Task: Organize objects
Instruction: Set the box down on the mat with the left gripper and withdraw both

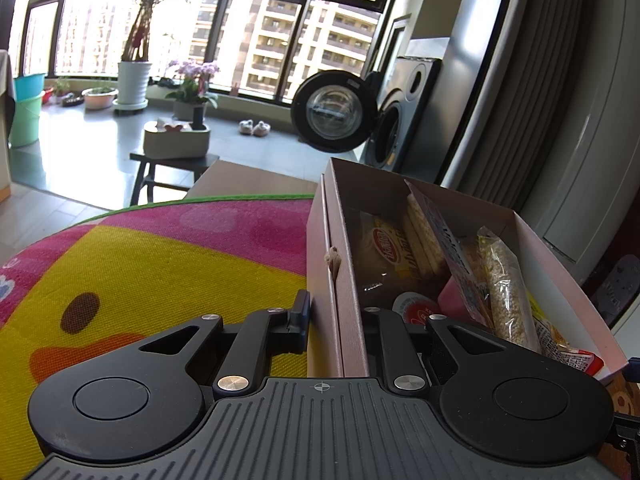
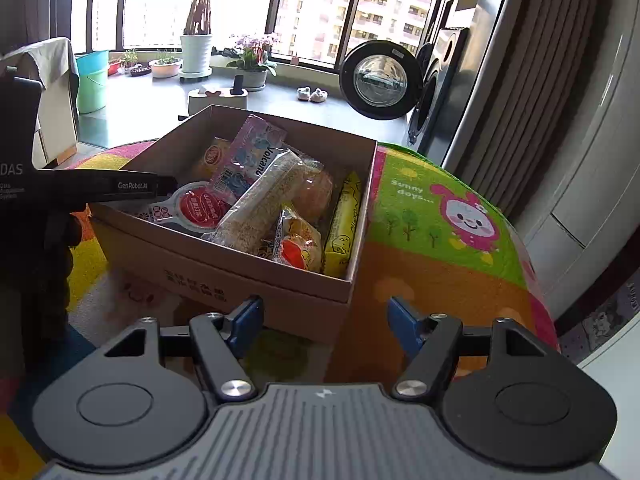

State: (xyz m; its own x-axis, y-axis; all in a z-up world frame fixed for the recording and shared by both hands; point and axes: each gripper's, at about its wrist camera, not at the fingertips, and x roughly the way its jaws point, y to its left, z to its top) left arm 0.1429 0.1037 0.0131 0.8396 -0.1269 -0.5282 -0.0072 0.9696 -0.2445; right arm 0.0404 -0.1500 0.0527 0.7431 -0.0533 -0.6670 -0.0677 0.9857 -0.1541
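An open cardboard box (image 2: 240, 276) stands on a colourful cartoon mat (image 2: 440, 248). It holds several snacks: a long puffed-grain bar (image 2: 256, 204), a purple packet (image 2: 248, 152), a red-lidded jelly cup (image 2: 200, 206) and a yellow packet (image 2: 344, 224). My left gripper (image 1: 336, 312) straddles the box's left wall (image 1: 344, 240) and is shut on it, one finger outside and one inside. The right wrist view shows the left gripper (image 2: 160, 186) reaching in from the left. My right gripper (image 2: 326, 320) is open just before the box's near corner, holding nothing.
A washing machine with its round door (image 2: 380, 80) swung open stands at the back right, next to grey curtains (image 2: 532, 120). A low stool with a tissue box (image 1: 176, 144) sits beyond the mat. Potted plants (image 2: 196, 52) line the window.
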